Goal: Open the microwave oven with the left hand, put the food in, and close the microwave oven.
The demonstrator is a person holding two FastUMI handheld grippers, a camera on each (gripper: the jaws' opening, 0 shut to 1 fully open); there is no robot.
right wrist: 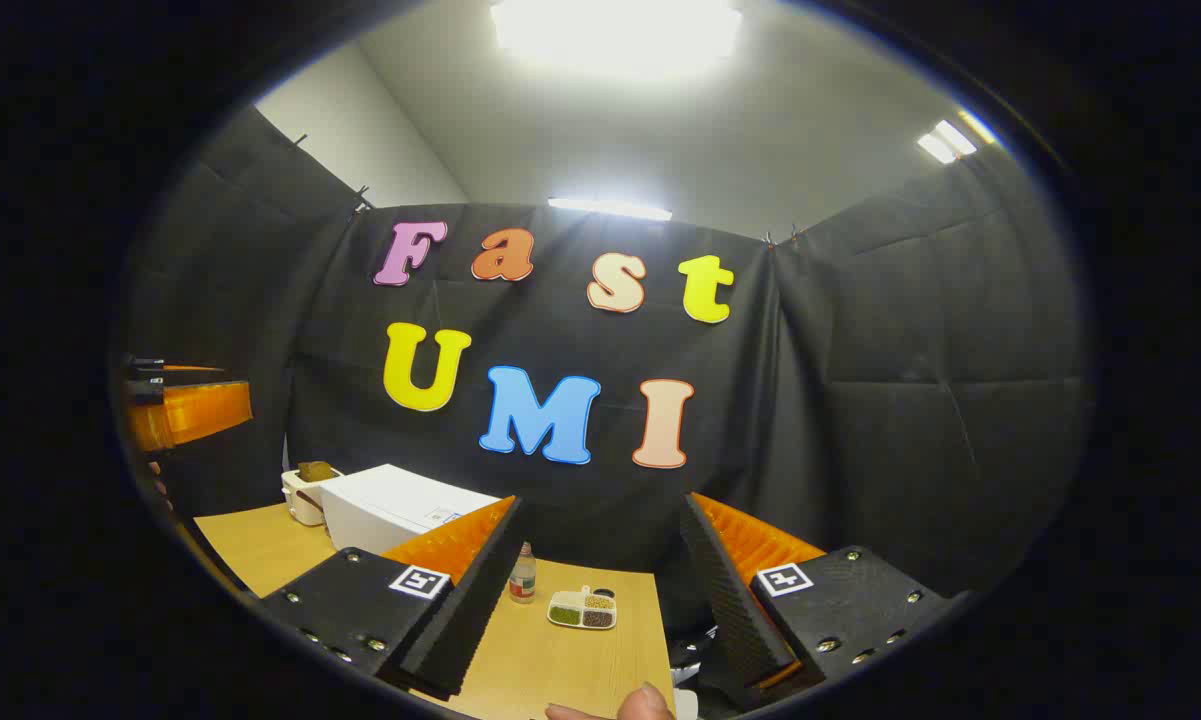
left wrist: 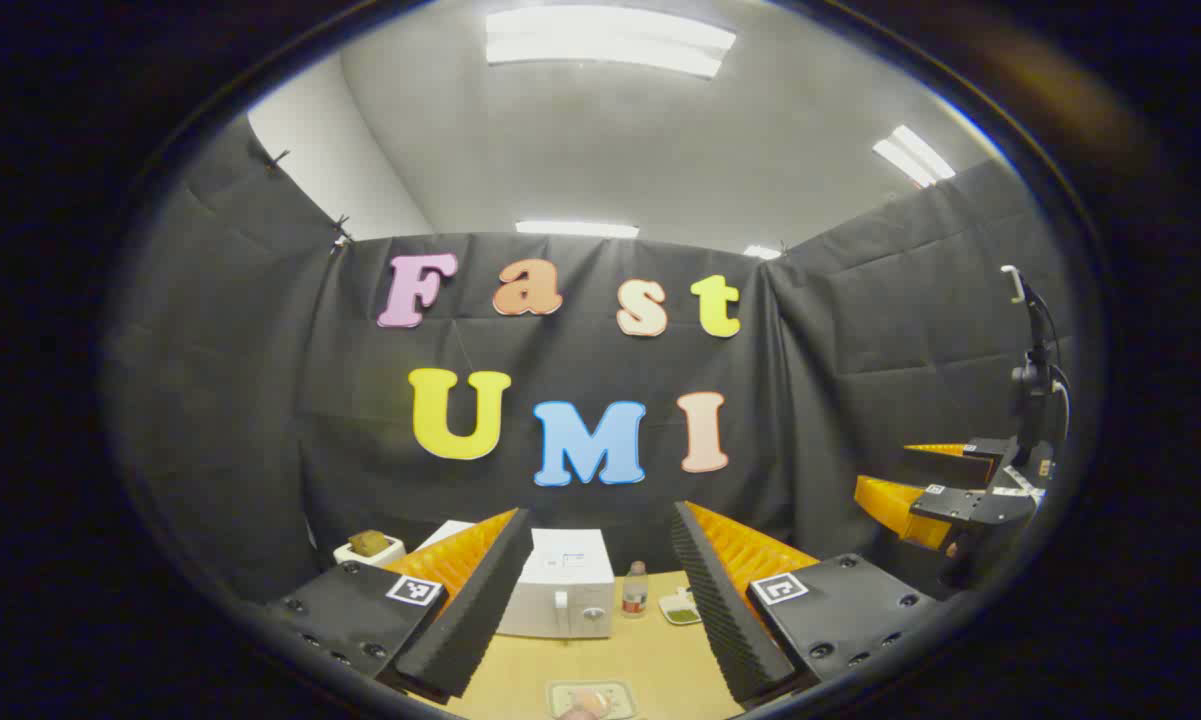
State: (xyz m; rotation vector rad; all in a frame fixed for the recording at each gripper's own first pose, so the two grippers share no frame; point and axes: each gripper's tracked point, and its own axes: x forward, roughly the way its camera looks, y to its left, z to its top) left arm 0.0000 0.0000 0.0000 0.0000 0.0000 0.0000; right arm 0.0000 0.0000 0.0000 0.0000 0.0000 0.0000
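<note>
Microwave oven [left wrist: 558, 583]: white box at the back of the wooden table [left wrist: 660, 660], door shut, seen between the left gripper's fingers in the left gripper view; in the right gripper view it sits left of centre [right wrist: 400, 508].
Food [left wrist: 588, 702]: pinkish item on a small plate at the near table edge — partly cut off, kind unclear.
Left gripper [left wrist: 592, 590]: jaws spread wide, nothing between them, held above the table and well short of the oven.
Right gripper [right wrist: 600, 590]: jaws likewise wide apart, empty, over the table's right part.
Bottle [left wrist: 635, 589]: upright, just right of the oven.
Divided dish [right wrist: 582, 610]: right of the bottle, holding green and brown portions.
White cup [right wrist: 305, 492]: behind the oven's left side — something brown in it.
Fingertip [right wrist: 646, 702]: at the lower edge of the right gripper view.
</note>
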